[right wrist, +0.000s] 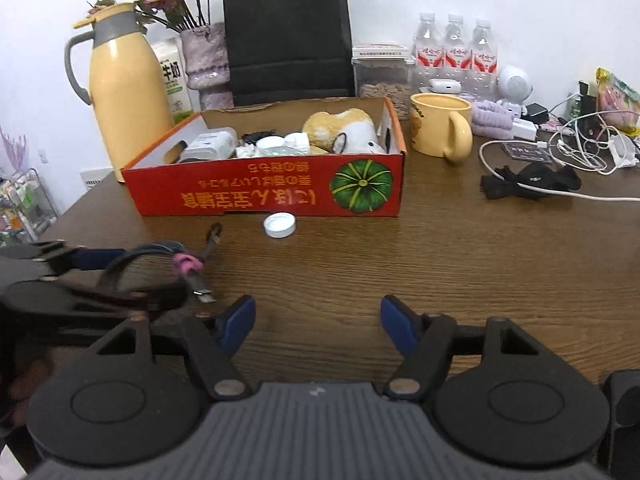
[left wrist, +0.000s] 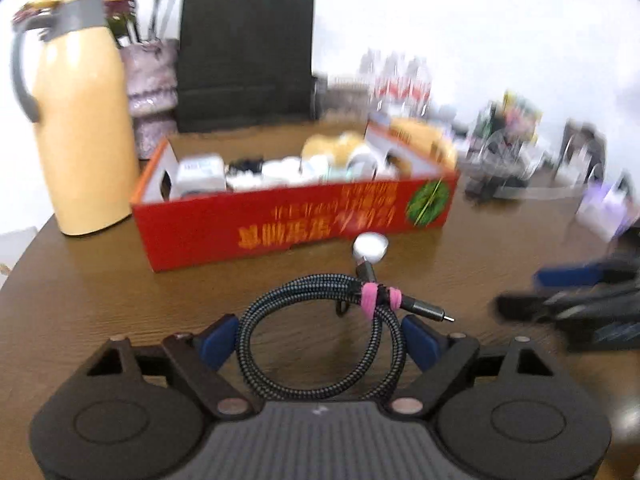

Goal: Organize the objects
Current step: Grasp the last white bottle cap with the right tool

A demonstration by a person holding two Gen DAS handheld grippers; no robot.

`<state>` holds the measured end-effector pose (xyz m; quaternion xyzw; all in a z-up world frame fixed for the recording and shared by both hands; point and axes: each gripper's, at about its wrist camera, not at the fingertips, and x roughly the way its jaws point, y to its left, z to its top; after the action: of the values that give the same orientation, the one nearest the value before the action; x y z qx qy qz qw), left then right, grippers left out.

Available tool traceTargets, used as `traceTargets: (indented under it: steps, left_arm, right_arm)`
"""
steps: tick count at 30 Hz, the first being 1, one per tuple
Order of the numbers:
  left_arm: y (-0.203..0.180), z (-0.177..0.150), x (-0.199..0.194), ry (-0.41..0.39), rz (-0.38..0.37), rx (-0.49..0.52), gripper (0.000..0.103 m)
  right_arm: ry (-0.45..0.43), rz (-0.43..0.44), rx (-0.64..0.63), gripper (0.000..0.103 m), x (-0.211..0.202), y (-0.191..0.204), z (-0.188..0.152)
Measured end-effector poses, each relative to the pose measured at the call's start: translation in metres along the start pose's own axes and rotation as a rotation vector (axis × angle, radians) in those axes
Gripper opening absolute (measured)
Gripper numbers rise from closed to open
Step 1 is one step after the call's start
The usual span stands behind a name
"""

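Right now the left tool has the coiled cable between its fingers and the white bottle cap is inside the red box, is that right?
Not quite. The white bottle cap lies on the table in front of the red box, as the right wrist view shows. The left tool does have the coiled cable between its fingers.

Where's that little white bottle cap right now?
The cap lies on the table just in front of the red box, near its middle, beyond the coiled cable.
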<state>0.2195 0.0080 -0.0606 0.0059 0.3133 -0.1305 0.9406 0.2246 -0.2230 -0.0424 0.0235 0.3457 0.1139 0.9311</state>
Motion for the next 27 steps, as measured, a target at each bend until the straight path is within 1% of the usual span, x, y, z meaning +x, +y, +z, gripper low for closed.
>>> traceTargets:
  steps: [1, 3, 5, 7, 9, 11, 13, 15, 17, 18, 19, 21, 22, 23, 27]
  left_arm:
    - [0.004, 0.009, -0.009, -0.024, -0.018, -0.023, 0.087]
    - [0.011, 0.032, -0.015, -0.075, -0.029, -0.021, 0.087]
    - [0.017, 0.061, -0.007, -0.115, 0.005, -0.002, 0.087]
    - [0.022, 0.089, 0.009, -0.137, 0.041, 0.004, 0.087]
    - [0.029, 0.118, 0.037, -0.122, 0.049, -0.011, 0.087]
    - [0.036, 0.139, 0.07, -0.087, 0.057, -0.027, 0.087]
    - [0.041, 0.153, 0.106, -0.042, 0.091, -0.033, 0.088]
    - [0.048, 0.157, 0.135, 0.012, 0.108, -0.043, 0.088]
    - [0.057, 0.156, 0.158, 0.038, 0.106, -0.064, 0.088]
    - [0.06, 0.152, 0.162, 0.044, 0.113, -0.08, 0.088]
    - [0.064, 0.149, 0.163, 0.049, 0.112, -0.095, 0.088]
    - [0.07, 0.144, 0.157, 0.037, 0.084, -0.122, 0.092]
    - [0.07, 0.143, 0.151, 0.028, 0.077, -0.127, 0.095]
    - [0.07, 0.142, 0.143, 0.019, 0.081, -0.123, 0.096]
    - [0.066, 0.13, 0.105, -0.017, 0.08, -0.103, 0.096]
  right_arm:
    - [0.002, 0.0, 0.001, 0.072, 0.002, 0.0, 0.001]
    - [-0.001, 0.007, -0.008, 0.072, 0.011, 0.003, 0.007]
    - [-0.009, 0.013, -0.024, 0.071, 0.023, 0.008, 0.016]
    - [-0.028, 0.023, -0.039, 0.071, 0.039, 0.014, 0.026]
    - [-0.025, 0.019, -0.059, 0.069, 0.061, 0.022, 0.037]
    - [-0.008, 0.026, -0.068, 0.066, 0.084, 0.027, 0.048]
    - [0.0, 0.038, -0.072, 0.064, 0.104, 0.031, 0.057]
    - [0.01, 0.041, -0.082, 0.059, 0.12, 0.034, 0.061]
    - [0.022, 0.024, -0.102, 0.054, 0.132, 0.037, 0.061]
    - [0.028, 0.02, -0.11, 0.047, 0.137, 0.038, 0.059]
    - [0.031, 0.021, -0.116, 0.045, 0.139, 0.038, 0.057]
    - [0.013, 0.007, -0.134, 0.037, 0.137, 0.037, 0.053]
    - [0.01, 0.008, -0.136, 0.034, 0.137, 0.037, 0.053]
    - [0.006, 0.013, -0.135, 0.03, 0.137, 0.037, 0.052]
    - [0.004, 0.017, -0.129, 0.029, 0.132, 0.038, 0.05]
